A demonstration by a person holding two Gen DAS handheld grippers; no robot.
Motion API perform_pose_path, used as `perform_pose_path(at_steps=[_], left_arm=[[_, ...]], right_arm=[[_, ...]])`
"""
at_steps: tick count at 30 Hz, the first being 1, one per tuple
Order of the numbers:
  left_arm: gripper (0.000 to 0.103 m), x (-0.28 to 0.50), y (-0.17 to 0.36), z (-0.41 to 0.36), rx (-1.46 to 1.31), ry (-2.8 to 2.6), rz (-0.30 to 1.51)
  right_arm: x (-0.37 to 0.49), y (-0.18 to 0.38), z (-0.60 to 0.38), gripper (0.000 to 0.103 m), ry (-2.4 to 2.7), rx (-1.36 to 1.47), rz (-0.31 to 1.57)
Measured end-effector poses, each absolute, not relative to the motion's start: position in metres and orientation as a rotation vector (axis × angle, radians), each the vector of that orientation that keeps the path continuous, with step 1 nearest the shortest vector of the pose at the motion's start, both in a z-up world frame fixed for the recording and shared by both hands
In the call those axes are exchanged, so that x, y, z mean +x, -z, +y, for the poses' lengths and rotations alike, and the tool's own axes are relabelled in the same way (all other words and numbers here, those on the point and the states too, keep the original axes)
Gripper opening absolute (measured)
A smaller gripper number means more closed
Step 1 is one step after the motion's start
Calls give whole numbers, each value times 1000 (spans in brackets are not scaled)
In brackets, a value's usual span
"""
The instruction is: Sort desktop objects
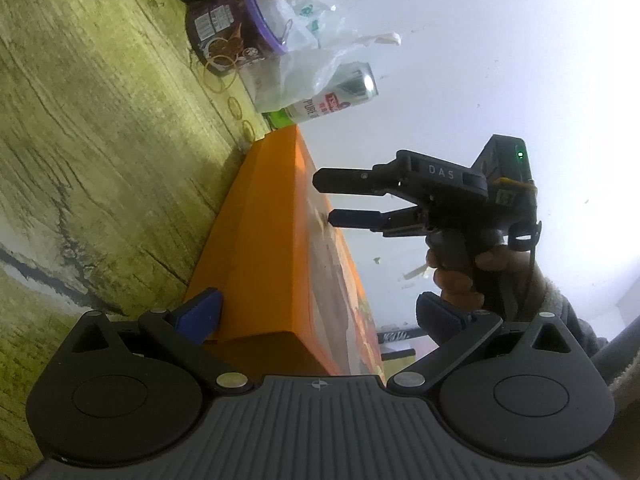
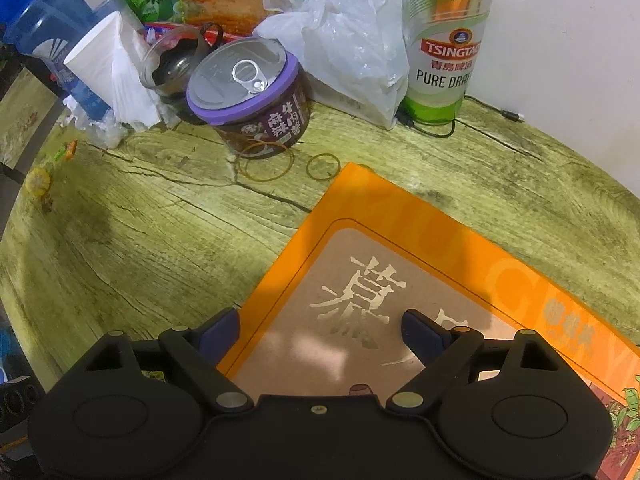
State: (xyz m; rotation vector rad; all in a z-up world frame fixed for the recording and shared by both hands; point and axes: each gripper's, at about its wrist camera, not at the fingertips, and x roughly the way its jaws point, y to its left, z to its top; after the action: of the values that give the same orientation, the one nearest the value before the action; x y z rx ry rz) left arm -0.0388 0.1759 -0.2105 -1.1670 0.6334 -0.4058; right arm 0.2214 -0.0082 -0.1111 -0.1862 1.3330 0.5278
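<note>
The green wood-grain table carries a flat orange box near its edge, bare surface beside it. The left gripper straddles the box end, grip unclear. The right gripper hovers wide above. A Tsingtao can stands behind.

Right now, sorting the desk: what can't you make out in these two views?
- Left gripper: whether its pads press the orange box; the far pad is behind the box's top edge, left wrist view.
- Orange box, right wrist view: near end hidden by the right gripper, corner cut by the frame.
- Glass jar: contents hidden by tissue and purple-lidded can.
</note>
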Motion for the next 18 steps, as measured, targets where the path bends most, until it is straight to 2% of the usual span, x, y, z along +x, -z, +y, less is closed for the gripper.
perform_pose_path(at_steps=[5,11,18], left_arm=[[103,-36,215,178,-1169,411,641],[102,-34,218,179,-1170,415,650],[102,-32,217,180,-1158,422,655]], right_arm=[[222,110,-6,87,-526,-207,1323],[236,96,10,87,-550,-316,1217],[277,112,28,84,-576,-325,1193]])
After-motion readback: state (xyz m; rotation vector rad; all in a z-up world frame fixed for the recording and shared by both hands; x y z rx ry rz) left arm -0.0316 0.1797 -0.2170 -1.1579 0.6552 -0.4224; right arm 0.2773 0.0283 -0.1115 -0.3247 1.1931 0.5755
